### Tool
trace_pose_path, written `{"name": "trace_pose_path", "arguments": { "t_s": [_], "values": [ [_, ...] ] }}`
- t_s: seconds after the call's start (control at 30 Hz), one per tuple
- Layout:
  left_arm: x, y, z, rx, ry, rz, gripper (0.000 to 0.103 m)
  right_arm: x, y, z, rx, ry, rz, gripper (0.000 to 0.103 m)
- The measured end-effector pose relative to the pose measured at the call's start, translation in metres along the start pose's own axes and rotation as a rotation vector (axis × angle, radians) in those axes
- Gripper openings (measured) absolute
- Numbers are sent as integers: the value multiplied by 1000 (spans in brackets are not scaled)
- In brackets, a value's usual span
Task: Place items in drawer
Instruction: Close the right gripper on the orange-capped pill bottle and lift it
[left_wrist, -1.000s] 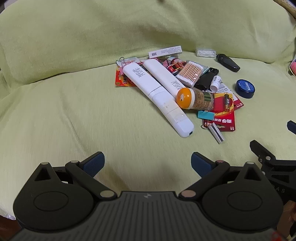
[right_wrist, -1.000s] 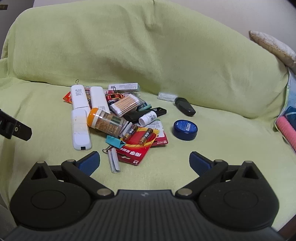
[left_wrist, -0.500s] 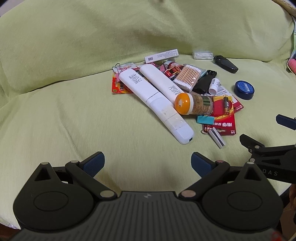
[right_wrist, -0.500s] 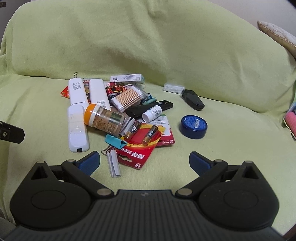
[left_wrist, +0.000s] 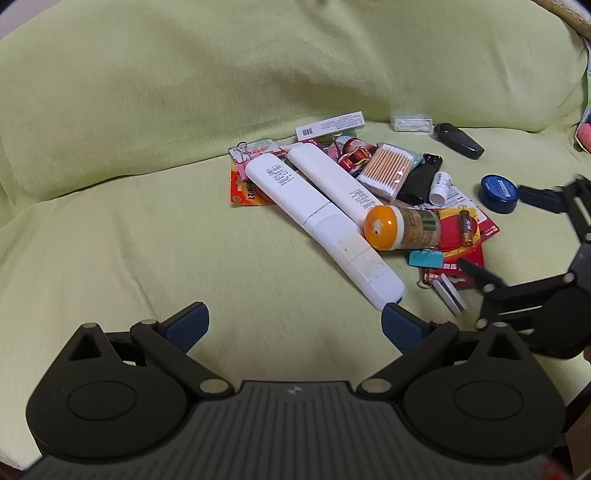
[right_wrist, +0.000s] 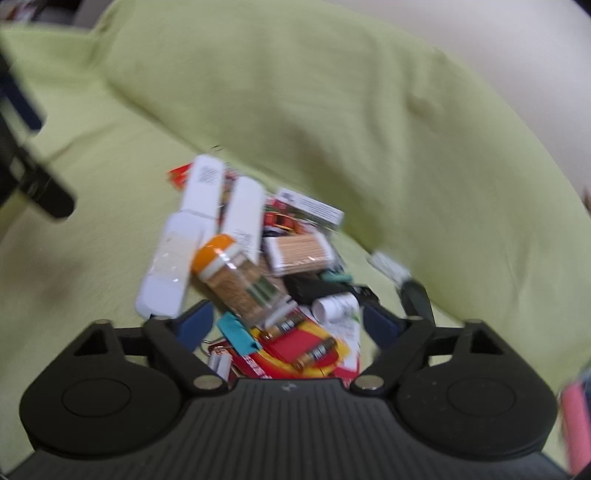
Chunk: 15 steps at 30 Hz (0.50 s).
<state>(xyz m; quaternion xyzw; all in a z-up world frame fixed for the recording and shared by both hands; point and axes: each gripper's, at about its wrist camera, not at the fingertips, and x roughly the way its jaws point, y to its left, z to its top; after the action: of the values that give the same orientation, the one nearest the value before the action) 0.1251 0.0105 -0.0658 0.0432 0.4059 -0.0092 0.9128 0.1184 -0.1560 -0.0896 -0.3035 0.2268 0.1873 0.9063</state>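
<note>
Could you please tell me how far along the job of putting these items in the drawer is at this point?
Done: nothing visible; no drawer shows in either view. In hand: nothing; both tongs are open and empty, the right tongs low over the red battery pack, the left tongs back over bare sofa cover. Left: the whole pile, including the orange-capped jar, white remotes, and blue tin.

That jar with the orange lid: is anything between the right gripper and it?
Nothing visible blocks it. The right gripper is open, just short of the jar, which lies on top of the pile, leaning on the white remote.
</note>
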Motion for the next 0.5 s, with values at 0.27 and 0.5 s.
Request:
{"name": "trace_pose_path", "arguments": {
  "t_s": [0.27, 0.5],
  "values": [
    [13, 13, -1, -12, 20, -10, 100, 37, 28, 4, -252, -7, 48, 50],
    [19, 22, 0, -29, 29, -16, 100, 55, 39, 5, -457, -37, 56, 48]
  ]
}}
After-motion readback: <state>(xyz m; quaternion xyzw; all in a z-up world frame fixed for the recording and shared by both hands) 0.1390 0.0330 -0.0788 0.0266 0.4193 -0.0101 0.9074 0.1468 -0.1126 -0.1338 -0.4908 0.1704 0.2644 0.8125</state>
